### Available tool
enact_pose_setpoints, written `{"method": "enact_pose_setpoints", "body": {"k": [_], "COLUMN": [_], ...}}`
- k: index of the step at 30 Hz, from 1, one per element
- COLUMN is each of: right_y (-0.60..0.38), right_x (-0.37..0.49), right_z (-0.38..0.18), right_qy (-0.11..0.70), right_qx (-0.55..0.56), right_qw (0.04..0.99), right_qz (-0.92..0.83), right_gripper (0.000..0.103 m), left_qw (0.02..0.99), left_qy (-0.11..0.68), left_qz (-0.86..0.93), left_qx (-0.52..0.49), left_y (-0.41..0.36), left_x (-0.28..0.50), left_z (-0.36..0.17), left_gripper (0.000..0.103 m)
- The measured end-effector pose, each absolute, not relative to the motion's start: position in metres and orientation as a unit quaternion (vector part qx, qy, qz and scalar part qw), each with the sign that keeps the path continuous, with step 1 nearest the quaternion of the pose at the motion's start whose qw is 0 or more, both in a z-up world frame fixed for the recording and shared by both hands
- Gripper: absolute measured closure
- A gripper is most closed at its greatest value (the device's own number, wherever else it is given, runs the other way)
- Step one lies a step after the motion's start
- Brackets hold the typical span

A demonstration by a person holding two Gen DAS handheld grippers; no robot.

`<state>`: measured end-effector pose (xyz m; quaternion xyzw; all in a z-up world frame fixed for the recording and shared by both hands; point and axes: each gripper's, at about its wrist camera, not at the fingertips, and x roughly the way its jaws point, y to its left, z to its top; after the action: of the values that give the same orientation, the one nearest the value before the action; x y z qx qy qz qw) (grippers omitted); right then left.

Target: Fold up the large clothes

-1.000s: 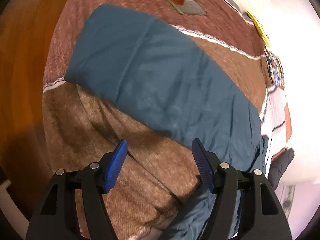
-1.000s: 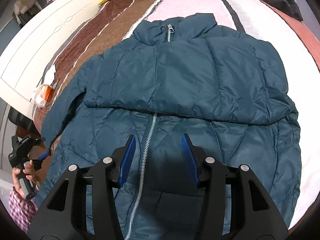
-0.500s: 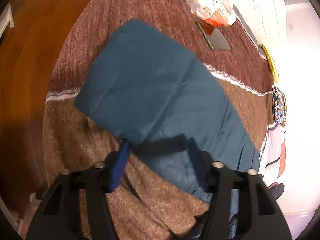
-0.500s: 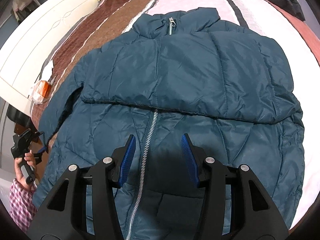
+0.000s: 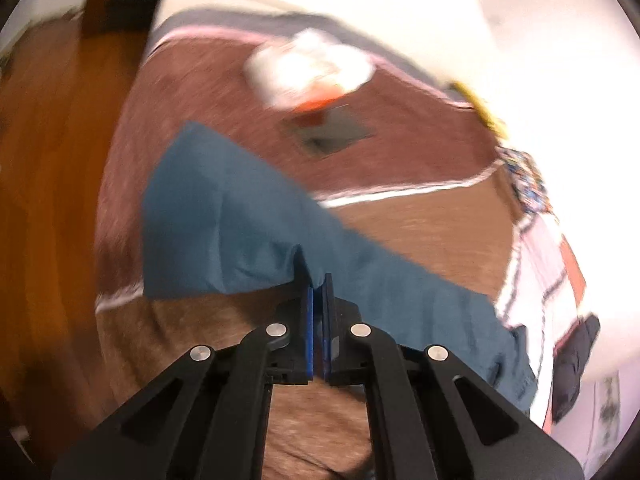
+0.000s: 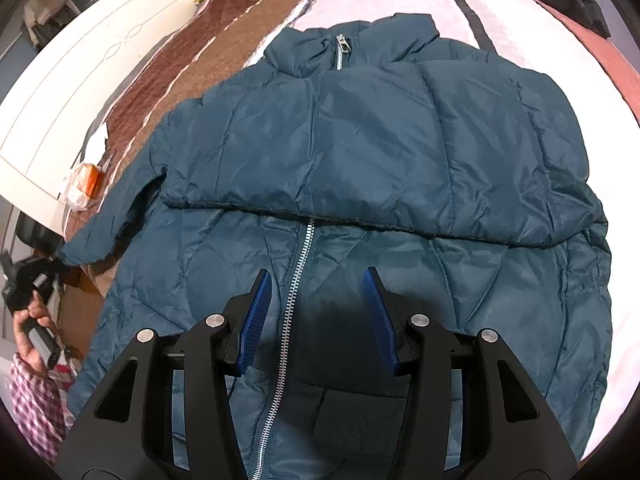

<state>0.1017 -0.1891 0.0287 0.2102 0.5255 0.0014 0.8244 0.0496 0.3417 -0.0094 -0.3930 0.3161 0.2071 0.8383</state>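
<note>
Between the left gripper's (image 5: 319, 280) blue pads now: a pinch of the teal jacket's (image 6: 380, 184) outstretched sleeve (image 5: 256, 236), at its near edge. Half a second back, jaws wide apart and straddling that edge; now drawn nearly together, fabric bunched and tented at the tips. Heavy blur across the left wrist view, so probably mid-motion, sleeve perhaps just starting to lift off the brown bedspread (image 5: 420, 232).

Beyond the right gripper's (image 6: 316, 292) tips, jacket spread flat, front up, zipper (image 6: 296, 280) running between the 2 pads toward the collar. Jaws wide open there, holding nothing, hovering above the lower front, much as 1 second ago. Other sleeve already folded across the chest, just ahead of the tips.

Meaning for the task: grasp on sleeve number 2 secured, so likely next a carry across the chest onto the folded one. Slippery shell, small pinch, so slipping out a fair risk.
</note>
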Motion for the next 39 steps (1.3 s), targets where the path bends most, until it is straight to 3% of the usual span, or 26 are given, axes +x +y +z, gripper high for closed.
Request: {"method": "enact_pose_setpoints", "body": {"k": [8,18,24,33,35,37,39], "right_y": [-0.216,-0.275,-0.321,-0.355,-0.355,-0.355,-0.357], "right_x": [0.091,0.061,0.041,0.027,0.028,0.029,0.031], "right_z": [0.046,0.059,0.056,0.043,0.042,0.042,0.042], "right_qy": [0.495,0.456,0.432,0.427,0.429,0.428,0.425], "right_qx": [0.228,0.260,0.301,0.340,0.343,0.350,0.361], "right_qw": [0.838,0.850,0.847,0.832,0.829,0.828,0.826], "right_qz": [-0.010,-0.049,-0.081,-0.106,-0.102,-0.094,-0.084], "right_gripper": [0.055,0.055,0.055,0.054,0.053,0.053,0.052], "left_qw": [0.914,0.929,0.902,0.843,0.832,0.813,0.806], "left_qy": [0.279,0.297,0.343,0.475,0.500,0.527,0.527], "left_qz": [0.066,-0.133,-0.237,-0.248,-0.239,-0.248,-0.269], "left_qx": [-0.287,-0.176,-0.113,-0.042,-0.023,-0.011,-0.008], "left_y": [0.245,0.074,-0.038,-0.143,-0.150,-0.152,-0.150], "left_x": [0.092,0.137,0.153,0.174,0.174,0.173,0.167], "left_z": [0.095,0.154,0.135,0.003,-0.014,-0.021,-0.018], "left_gripper": [0.101,0.101,0.101,0.100,0.092,0.064,0.058]}}
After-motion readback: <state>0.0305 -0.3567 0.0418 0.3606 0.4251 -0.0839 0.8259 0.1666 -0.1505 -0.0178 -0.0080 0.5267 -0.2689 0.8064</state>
